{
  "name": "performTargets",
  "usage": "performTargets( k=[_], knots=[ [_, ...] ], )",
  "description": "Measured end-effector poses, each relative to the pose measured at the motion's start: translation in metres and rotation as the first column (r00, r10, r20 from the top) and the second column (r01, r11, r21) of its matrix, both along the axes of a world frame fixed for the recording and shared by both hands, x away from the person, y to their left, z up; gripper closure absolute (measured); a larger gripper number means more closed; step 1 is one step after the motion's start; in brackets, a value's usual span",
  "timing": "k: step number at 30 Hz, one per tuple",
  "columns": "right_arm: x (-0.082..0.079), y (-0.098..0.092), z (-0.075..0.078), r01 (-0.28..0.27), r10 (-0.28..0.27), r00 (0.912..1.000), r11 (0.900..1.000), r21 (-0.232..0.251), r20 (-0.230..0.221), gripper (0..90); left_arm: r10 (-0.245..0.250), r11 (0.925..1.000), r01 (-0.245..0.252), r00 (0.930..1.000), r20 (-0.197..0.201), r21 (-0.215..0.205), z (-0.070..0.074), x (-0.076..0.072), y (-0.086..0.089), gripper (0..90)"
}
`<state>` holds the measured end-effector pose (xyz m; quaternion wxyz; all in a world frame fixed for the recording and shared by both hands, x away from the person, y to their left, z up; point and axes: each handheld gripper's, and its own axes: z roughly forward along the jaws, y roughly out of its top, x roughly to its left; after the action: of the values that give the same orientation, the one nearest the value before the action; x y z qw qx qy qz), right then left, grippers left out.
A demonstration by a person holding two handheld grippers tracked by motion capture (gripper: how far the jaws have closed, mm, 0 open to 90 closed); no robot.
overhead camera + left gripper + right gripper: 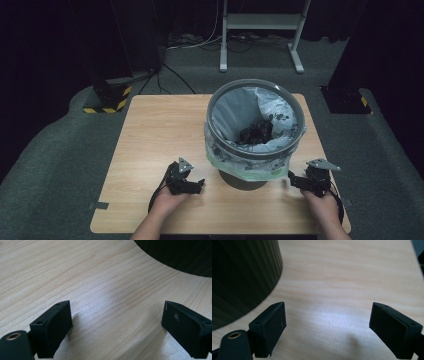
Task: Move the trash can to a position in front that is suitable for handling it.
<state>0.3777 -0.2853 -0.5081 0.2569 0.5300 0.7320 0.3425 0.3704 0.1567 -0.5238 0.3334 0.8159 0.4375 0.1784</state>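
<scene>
Grey bin (255,125), lined with a pale bag (280,112), stands mid-table (150,130) between the left gripper (200,184) and right gripper (291,178); both sets of jaws gape wide, empty; likely the approach step, next closing on the bag's rim; no readable writing.

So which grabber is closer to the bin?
The right gripper: its tips nearly reach the bin's bag. The left gripper sits farther off.
</scene>
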Motion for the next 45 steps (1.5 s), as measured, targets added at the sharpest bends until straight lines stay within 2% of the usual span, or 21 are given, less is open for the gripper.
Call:
performTargets(
  k=[1, 3, 4, 7, 9, 10, 11, 12, 15, 17, 18, 20, 23, 25, 27, 30, 33, 37, 42, 45],
  knots=[
    [-0.001, 0.001, 0.004, -0.007, 0.007, 0.9995, 1.0, -0.003, 0.032, 13.5, -0.002, 1.0, 0.002, 1.0, 0.001, -0.003, 0.0, 0.0, -0.001, 10.0],
    [-0.002, 0.002, 0.007, -0.01, 0.01, 0.999, 1.0, -0.002, 0.043, 13.5, -0.004, 1.0, 0.004, 1.0, 0.008, -0.004, 0.002, 0.0, -0.002, 10.0],
    [-0.003, 0.003, 0.011, -0.018, 0.018, 0.9973, 1.0, 0.002, 0.071, 13.5, -0.002, 1.0, 0.002, 0.9999, 0.011, -0.01, 0.003, 0.0, -0.002, 10.0],
    [-0.004, 0.005, 0.014, -0.024, 0.023, 0.996, 1.0, 0.01, 0.086, 13.4, 0.003, 0.9995, -0.002, 0.9997, 0.024, -0.033, 0.008, 0.0, -0.002, 10.2],
    [-0.006, 0.007, 0.02, -0.037, 0.036, 0.9932, 0.999, 0.013, 0.111, 13.4, 0.01, 0.9979, -0.007, 0.9987, 0.051, -0.065, 0.015, -0.001, -0.001, 10.4],
    [-0.006, 0.007, 0.021, -0.038, 0.036, 0.9923, 0.999, 0.02, 0.118, 13.4, 0.01, 0.9979, -0.007, 0.9987, 0.051, -0.065, 0.015, -0.001, -0.001, 10.6],
    [-0.006, 0.007, 0.023, -0.041, 0.038, 0.9915, 0.999, 0.024, 0.124, 13.4, 0.017, 0.9955, -0.011, 0.9979, 0.063, -0.094, 0.02, -0.001, -0.001, 10.6],
    [-0.006, 0.008, 0.024, -0.042, 0.039, 0.9908, 0.999, 0.027, 0.13, 13.4, 0.017, 0.9955, -0.011, 0.9979, 0.063, -0.094, 0.02, -0.001, -0.001, 10.6],
    [-0.006, 0.008, 0.027, -0.043, 0.036, 0.9895, 0.998, 0.042, 0.14, 13.4, 0.028, 0.9911, -0.016, 0.9952, 0.094, -0.132, 0.03, -0.002, -0.001, 10.6],
    [-0.006, 0.009, 0.031, -0.042, 0.033, 0.9859, 0.998, 0.048, 0.164, 13.3, 0.033, 0.9873, -0.015, 0.9932, 0.112, -0.158, 0.035, -0.002, -0.001, 10.9],
    [-0.005, 0.01, 0.033, -0.042, 0.032, 0.9839, 0.998, 0.053, 0.176, 13.4, 0.045, 0.9832, -0.019, 0.9892, 0.139, -0.181, 0.042, -0.002, -0.001, 10.9],
    [-0.005, 0.01, 0.035, -0.042, 0.031, 0.9825, 0.997, 0.057, 0.183, 13.3, 0.048, 0.9821, -0.02, 0.9881, 0.146, -0.187, 0.044, -0.002, -0.002, 10.9],
    [-0.003, 0.014, 0.042, -0.047, 0.032, 0.976, 0.997, 0.063, 0.215, 13.4, 0.066, 0.979, -0.029, 0.9815, 0.18, -0.202, 0.052, -0.001, -0.003, 11.3],
    [-0.003, 0.015, 0.043, -0.048, 0.032, 0.975, 0.997, 0.067, 0.22, 13.3, 0.078, 0.9779, -0.037, 0.9781, 0.193, -0.206, 0.057, 0.0, -0.003, 11.3],
    [0.0, 0.017, 0.047, -0.05, 0.035, 0.975, 0.997, 0.064, 0.22, 13.3, 0.104, 0.9721, -0.056, 0.9736, 0.203, -0.228, 0.061, 0.003, -0.003, 11.8],
    [0.006, 0.015, 0.054, -0.043, 0.024, 0.9715, 0.996, 0.078, 0.236, 13.4, 0.115, 0.9776, -0.068, 0.9657, 0.233, -0.199, 0.07, 0.009, -0.008, 12.3],
    [0.021, 0.015, 0.054, -0.012, -0.006, 0.9701, 0.997, 0.073, 0.243, 13.5, 0.146, 0.9676, -0.091, 0.963, 0.227, -0.235, 0.076, 0.017, -0.01, 12.6],
    [0.031, 0.016, 0.051, 0.001, -0.022, 0.9725, 0.996, 0.089, 0.232, 13.5, 0.143, 0.9648, -0.086, 0.9641, 0.224, -0.248, 0.076, 0.019, -0.012, 12.9],
    [0.037, 0.021, 0.051, -0.021, -0.013, 0.9629, 0.992, 0.121, 0.27, 13.7, 0.134, 0.9631, -0.072, 0.9637, 0.231, -0.259, 0.077, 0.02, -0.017, 12.9],
    [0.037, 0.023, 0.052, -0.043, 0.01, 0.9591, 0.993, 0.111, 0.283, 15.3, 0.117, 0.9626, -0.052, 0.9643, 0.237, -0.266, 0.081, 0.02, -0.02, 12.9]
  ],
)
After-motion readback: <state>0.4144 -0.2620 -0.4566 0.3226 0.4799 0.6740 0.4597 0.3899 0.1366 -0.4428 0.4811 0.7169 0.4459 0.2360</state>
